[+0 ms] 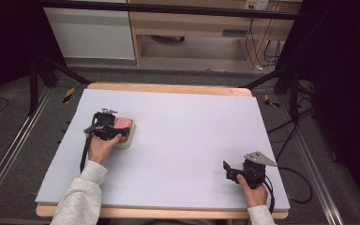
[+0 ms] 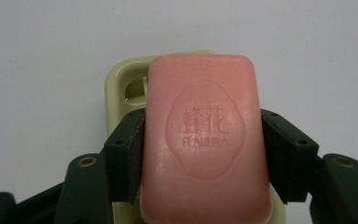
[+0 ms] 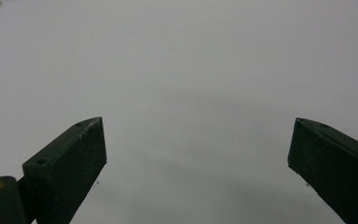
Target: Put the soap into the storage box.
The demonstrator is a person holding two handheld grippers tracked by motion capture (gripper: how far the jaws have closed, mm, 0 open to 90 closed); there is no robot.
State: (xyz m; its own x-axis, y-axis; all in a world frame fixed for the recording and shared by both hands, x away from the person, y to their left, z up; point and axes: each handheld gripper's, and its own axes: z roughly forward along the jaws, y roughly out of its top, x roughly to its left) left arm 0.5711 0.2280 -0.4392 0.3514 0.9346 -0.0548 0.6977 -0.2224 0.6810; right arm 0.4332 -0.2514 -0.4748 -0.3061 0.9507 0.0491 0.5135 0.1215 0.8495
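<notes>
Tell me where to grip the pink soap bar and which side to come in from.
Grip the pink soap bar across its two long flat sides, near the middle, as the left gripper does now with a pad on each side. Come from above, along its length: the bar lies flat over the pale green soap dish, whose rim probably blocks a low approach, while the rounded corners would likely slip.

We see the pale mat (image 1: 187, 136) bare between the grippers; the only obstacle on it is the soap dish (image 1: 127, 140) with its pink soap (image 2: 205, 140) at left.
</notes>
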